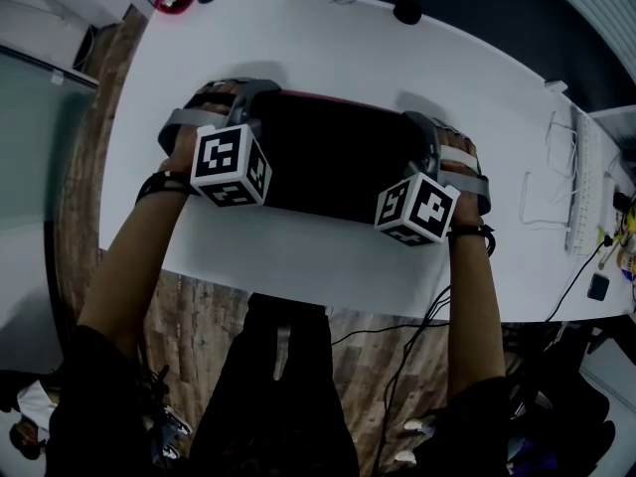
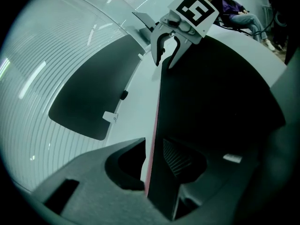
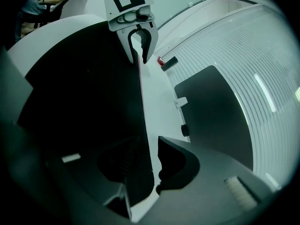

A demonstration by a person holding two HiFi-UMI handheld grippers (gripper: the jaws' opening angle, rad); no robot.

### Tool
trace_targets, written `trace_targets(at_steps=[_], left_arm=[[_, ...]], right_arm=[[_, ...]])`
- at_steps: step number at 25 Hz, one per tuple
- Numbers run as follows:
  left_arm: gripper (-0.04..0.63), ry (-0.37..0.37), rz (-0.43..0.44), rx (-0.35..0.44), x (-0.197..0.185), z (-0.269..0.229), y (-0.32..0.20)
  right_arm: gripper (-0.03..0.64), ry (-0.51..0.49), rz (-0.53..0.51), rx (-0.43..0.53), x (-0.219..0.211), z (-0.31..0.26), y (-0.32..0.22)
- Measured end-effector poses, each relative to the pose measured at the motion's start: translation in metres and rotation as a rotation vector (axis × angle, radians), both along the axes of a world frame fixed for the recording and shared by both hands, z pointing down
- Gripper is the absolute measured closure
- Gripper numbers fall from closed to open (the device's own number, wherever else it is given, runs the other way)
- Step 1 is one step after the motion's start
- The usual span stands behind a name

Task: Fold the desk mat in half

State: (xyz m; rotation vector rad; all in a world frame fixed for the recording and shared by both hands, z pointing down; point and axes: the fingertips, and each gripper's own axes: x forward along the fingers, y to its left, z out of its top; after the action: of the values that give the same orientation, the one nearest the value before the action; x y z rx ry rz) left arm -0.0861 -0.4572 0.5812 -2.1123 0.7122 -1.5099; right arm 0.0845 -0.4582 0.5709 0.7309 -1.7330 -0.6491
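Beyond the mat [image 1: 328, 157] we have bare table [image 1: 328, 48] to pass over. Right of the mat, cables [image 1: 552, 182] block us, and a black knob [image 1: 406, 11] sits beyond it.

grey left gripper [image 1: 246, 95] and right gripper [image 1: 425, 125] bear black-and-white marker cubes [image 1: 231, 165].

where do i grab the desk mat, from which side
Its thin far edge, near each end corner, coming in from the short ends. The desk mat lies flat, so only an edge fits between jaws; left tongs and right tongs straddle it there, open.
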Motion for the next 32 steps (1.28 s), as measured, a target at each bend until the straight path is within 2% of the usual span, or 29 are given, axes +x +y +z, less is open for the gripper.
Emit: trace_targets(at_steps=[3,6,11,15,21,26,30,32], left_arm=[[0.460,0.012,-0.020,0.011,-0.004,-0.005,0.002],[0.459,0.056,-0.057,0.032,-0.010,-0.019,0.003],[0.459,0.211,-0.187,0.053,-0.023,-0.052,0.009],[0.463,0.329,-0.271,0.064,-0.029,-0.078,0.023],[0.519,0.557,-0.400,0.081,-0.036,-0.118,0.056],[0.566,0.628,-0.433,0.120,-0.035,-0.143,0.091],[0.595,0.694,-0.449,0.130,-0.030,-0.163,0.121],[0.600,0.704,-0.447,0.134,-0.027,-0.170,0.132]], right_arm=[[0.469,-0.038,0.032,0.023,0.003,-0.008,-0.001],[0.463,-0.155,0.093,0.016,0.005,-0.022,0.003],[0.468,-0.341,0.186,0.005,0.005,-0.048,0.019],[0.500,-0.469,0.263,-0.003,0.010,-0.069,0.039],[0.521,-0.696,0.381,0.009,0.013,-0.105,0.080],[0.552,-0.813,0.436,0.014,0.010,-0.127,0.118],[0.590,-0.865,0.426,0.051,0.004,-0.149,0.146],[0.601,-0.891,0.429,0.058,0.001,-0.159,0.158]])
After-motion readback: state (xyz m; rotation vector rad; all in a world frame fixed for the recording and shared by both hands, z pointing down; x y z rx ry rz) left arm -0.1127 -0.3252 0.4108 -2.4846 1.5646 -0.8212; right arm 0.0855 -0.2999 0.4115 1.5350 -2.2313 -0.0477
